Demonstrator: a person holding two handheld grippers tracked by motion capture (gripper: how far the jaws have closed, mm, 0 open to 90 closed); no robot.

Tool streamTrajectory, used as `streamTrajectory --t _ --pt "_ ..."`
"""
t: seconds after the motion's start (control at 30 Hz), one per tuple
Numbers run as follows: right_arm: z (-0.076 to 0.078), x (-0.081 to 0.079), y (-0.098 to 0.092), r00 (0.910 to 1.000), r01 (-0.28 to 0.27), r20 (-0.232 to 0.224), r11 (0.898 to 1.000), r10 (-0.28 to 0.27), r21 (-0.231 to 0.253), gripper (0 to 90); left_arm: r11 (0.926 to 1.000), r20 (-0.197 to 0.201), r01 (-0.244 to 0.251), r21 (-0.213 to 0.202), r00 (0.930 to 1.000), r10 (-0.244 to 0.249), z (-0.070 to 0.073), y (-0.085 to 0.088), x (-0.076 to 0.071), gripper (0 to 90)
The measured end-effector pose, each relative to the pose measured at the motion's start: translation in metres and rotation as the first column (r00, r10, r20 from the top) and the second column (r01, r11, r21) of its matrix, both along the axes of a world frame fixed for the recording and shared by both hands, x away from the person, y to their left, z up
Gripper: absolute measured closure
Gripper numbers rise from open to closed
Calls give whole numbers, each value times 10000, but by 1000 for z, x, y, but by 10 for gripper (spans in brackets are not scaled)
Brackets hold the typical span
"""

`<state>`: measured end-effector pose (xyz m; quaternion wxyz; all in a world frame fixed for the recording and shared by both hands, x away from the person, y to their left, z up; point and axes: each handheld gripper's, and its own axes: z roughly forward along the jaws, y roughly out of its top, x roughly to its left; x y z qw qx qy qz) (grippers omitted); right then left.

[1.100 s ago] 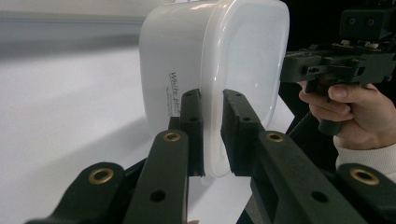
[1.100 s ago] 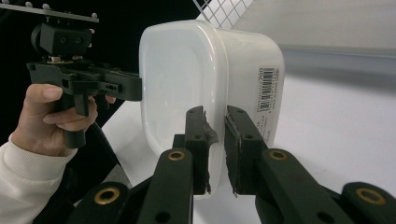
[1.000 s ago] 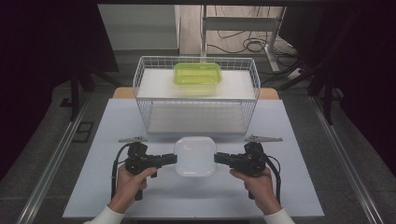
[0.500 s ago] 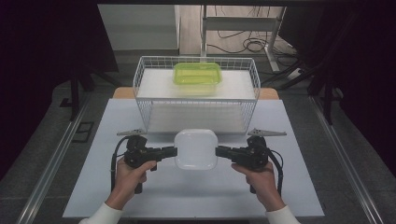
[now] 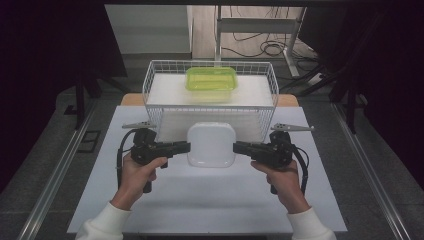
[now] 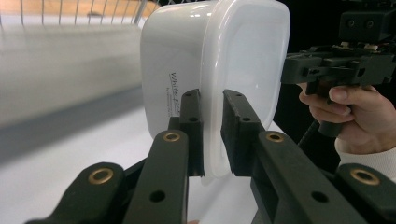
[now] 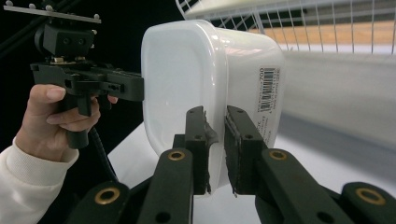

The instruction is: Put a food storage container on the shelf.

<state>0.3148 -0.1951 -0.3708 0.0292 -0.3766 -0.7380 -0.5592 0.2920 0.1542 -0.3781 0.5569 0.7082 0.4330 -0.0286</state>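
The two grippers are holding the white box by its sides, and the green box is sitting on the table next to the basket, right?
Not quite. The green box sits inside the wire basket, not on the table beside it; the high view shows this. The rest is right: the left gripper and right gripper each clamp a side of the white box.

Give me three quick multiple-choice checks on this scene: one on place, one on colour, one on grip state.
1. Where does the translucent green plastic container sit?
A. inside the white wire basket
B. on the floor
C. between the jaws

2. What colour is the lidded rounded plastic box being carried?
A. blue
B. white
C. black

3. How is that box held?
A. left gripper alone
B. lying loose
C. left gripper and right gripper clamp opposite edges

Answers: 1 A, mesh walls surround it; 2 B, white in all views; 3 C, both gripper views show pads pinching its rim.
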Motion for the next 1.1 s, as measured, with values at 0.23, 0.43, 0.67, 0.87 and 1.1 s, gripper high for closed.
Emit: streamTrajectory --t 0.23,0.43,0.67,0.87,1.1 --pt "22 7 0 9993 -44 375 10000 41 88 797 10000 301 -11 -13 9995 11 20 1 5 788" --pt "34 12 2 9985 -35 539 10000 33 38 797 10000 484 -55 -40 9988 56 31 1 9 788" --pt "48 17 4 9976 -77 686 10000 74 36 797 9999 604 -82 -106 9981 88 43 4 15 788" --pt "57 21 5 9969 -169 769 9996 152 222 797 9999 711 -110 -91 9974 116 54 6 19 788" --pt "72 27 6 9956 -152 932 9996 130 231 798 9998 922 -166 -70 9956 172 69 8 24 788"
